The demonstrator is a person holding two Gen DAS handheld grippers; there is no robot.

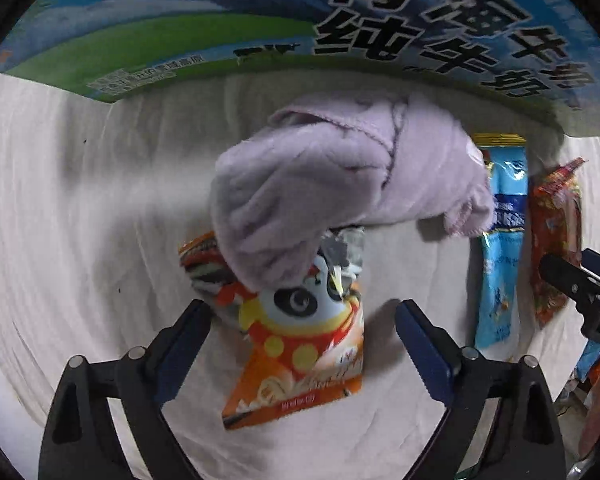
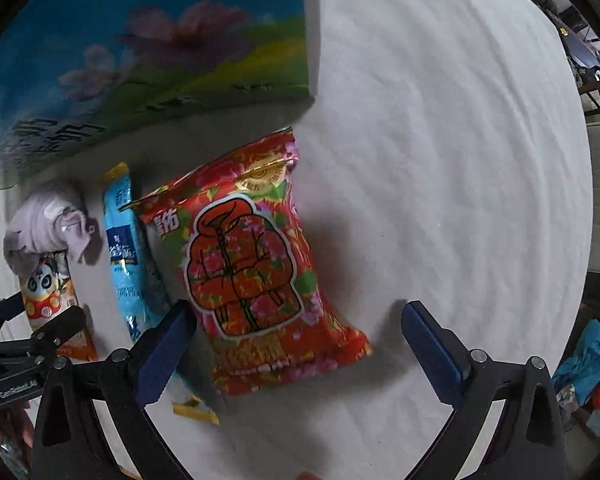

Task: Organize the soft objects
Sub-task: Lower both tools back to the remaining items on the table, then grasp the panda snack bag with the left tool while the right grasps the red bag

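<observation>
A crumpled lilac cloth (image 1: 340, 184) lies on the white sheet (image 1: 80, 200) beside a printed milk carton (image 1: 180, 32), its lower fold covering the top of an orange panda snack packet (image 1: 300, 352). The left gripper (image 1: 302, 320) hovers over that packet, jaws spread and empty. The right gripper (image 2: 298, 320), jaws likewise wide apart, hangs above a red flowered packet (image 2: 252, 272); a blue sachet (image 2: 126, 264) lies between, its lower end hidden behind a finger.

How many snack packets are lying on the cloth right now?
3: the panda packet partly under the lilac towel, the blue packet beside it, the red floral packet outermost. More may be hidden.
</observation>
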